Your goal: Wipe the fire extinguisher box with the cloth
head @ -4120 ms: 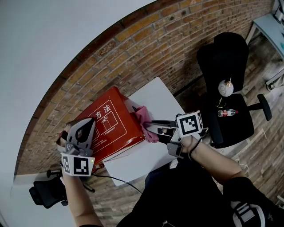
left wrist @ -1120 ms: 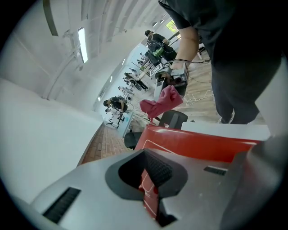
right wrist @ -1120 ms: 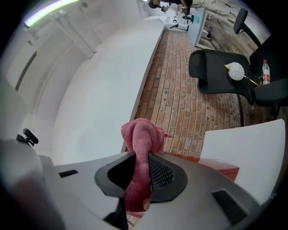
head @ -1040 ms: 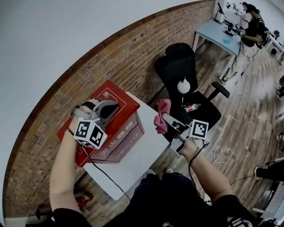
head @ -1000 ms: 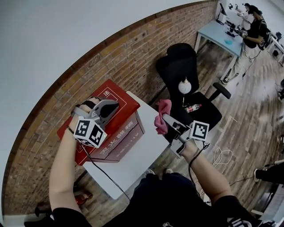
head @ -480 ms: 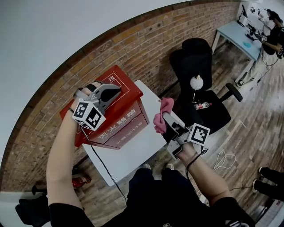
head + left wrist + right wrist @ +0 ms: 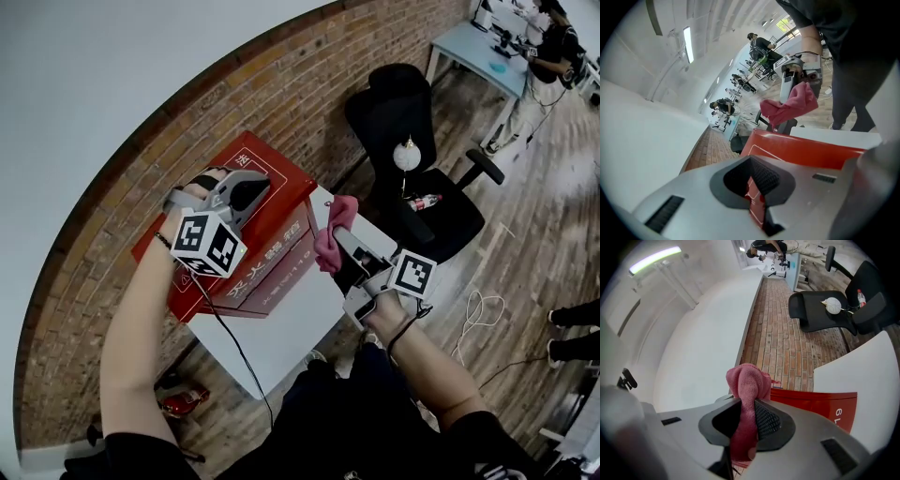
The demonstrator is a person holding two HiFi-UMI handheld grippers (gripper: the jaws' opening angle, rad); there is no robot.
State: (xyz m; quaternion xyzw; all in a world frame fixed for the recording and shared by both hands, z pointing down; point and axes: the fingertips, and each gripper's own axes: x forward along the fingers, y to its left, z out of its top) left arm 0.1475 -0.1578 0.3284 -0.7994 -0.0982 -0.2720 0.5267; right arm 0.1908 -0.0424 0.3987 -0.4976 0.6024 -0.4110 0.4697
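Ideally the right hand-held gripper (image 7: 341, 244), pinching the cloth (image 7: 330, 232), drags it flat over the fire extinguisher box (image 7: 281, 267) at nine o'clock; the left hand-held gripper (image 7: 251, 189), pressed together, braces it.

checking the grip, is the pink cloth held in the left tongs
No, the pink cloth is clamped between the right tongs.

Open office or lab workspace: black swivel chair (image 7: 403, 103) on wood floor (image 7: 534, 225), brick strip (image 7: 141, 178) by a white wall (image 7: 84, 75), blue desk (image 7: 473, 47) with a person (image 7: 548, 66) standing, rows of workstations (image 7: 750, 79), ceiling strip light (image 7: 687, 37).
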